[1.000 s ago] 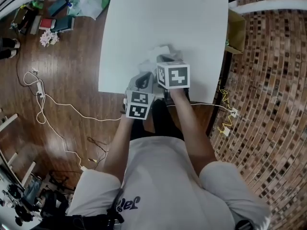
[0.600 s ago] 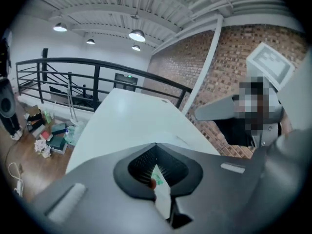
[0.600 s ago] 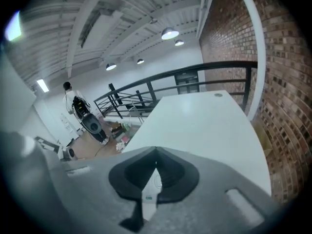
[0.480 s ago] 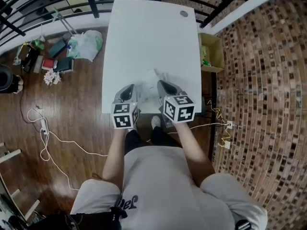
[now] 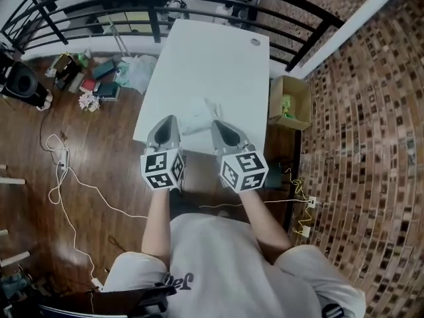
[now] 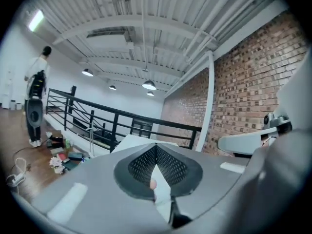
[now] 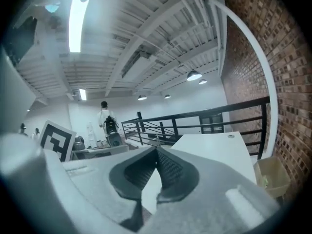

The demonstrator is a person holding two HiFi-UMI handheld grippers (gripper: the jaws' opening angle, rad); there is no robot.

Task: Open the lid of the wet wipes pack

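Both tools have come back off the pack. A second ago they were crowded right over it, and now they sit drawn toward the person at the near edge of the surface [image 5: 212, 65]. The left hand-held gripper [image 5: 169, 120] is at the surface's near-left corner, and the right hand-held gripper [image 5: 216, 123] is on that same near edge, further right. In the left gripper view the pads are pressed together at the tip with nothing caught between them. It's the same story in the right gripper view: jaws closed tip to tip, empty. The wet wipes pack [image 5: 195, 120] lies on the surface close to that near edge, between the two tips and just beside both. The head view doesn't settle whether either touches it, and the lid is too small to judge. The left marker cube [image 5: 162, 169] and right marker cube [image 5: 244, 171] hang out past the surface's near edge. A cardboard box [image 5: 290, 103] stands just off the surface's right side, a heap of bags and books [image 5: 99, 78] lies off its left side, and a black railing [image 5: 199, 8] runs beyond its far end.
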